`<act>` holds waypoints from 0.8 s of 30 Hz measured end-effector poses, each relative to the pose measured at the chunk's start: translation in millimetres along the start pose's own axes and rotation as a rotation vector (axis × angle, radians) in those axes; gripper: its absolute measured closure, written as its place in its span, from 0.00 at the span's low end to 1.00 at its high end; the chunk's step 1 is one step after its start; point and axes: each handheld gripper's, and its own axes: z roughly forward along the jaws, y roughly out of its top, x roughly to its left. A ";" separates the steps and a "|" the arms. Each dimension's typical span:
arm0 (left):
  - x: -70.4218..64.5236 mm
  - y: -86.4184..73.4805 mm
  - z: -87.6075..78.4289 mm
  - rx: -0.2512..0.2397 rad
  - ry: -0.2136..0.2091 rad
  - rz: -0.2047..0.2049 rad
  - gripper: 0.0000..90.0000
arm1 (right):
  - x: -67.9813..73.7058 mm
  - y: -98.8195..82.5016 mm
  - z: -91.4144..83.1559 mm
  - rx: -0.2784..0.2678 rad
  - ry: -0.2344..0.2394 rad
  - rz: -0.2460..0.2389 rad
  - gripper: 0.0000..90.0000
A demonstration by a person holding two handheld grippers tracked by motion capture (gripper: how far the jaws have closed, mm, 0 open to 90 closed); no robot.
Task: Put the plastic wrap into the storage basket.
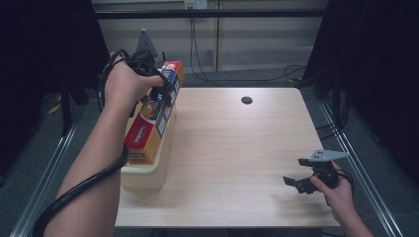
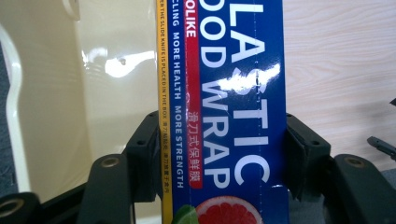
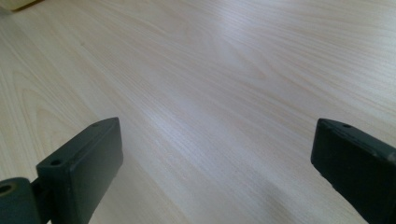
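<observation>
A long plastic wrap box (image 1: 146, 134), blue, red and yellow with a grapefruit picture, lies lengthwise over a cream bin (image 1: 143, 177) at the table's left edge. My left gripper (image 1: 165, 95) comes down on the box's far half and is shut on it. In the left gripper view both black pads (image 2: 144, 154) press the sides of the box (image 2: 233, 93), with the glossy cream bin (image 2: 56, 93) beneath. Whether the box rests on the bin I cannot tell. My right gripper (image 1: 294, 171) stands open near the front right of the table, jaws (image 3: 215, 154) wide apart over bare wood.
The pale wood table (image 1: 232, 158) has a round dark cable hole (image 1: 246, 100) at its far middle. Metal rails run along the floor on both sides. Cables lie on the floor behind the table.
</observation>
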 end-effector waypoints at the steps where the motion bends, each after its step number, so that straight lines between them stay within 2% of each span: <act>1: 1.1 -0.3 -0.5 0.001 -0.001 0.000 0.46 | -0.2 0.0 0.1 -0.002 -0.004 0.000 0.03; 15: 13.9 -7.4 -1.0 -0.001 0.020 -0.026 0.46 | -0.4 0.3 0.2 -0.003 0.000 -0.005 0.03; 16: 15.5 -7.8 -1.3 0.002 0.020 -0.019 0.46 | -0.1 0.4 0.1 -0.003 -0.002 -0.004 0.02; 24: 24.6 -12.7 -2.6 -0.006 0.022 -0.045 0.46 | 1.0 0.6 0.9 0.003 -0.003 -0.002 0.02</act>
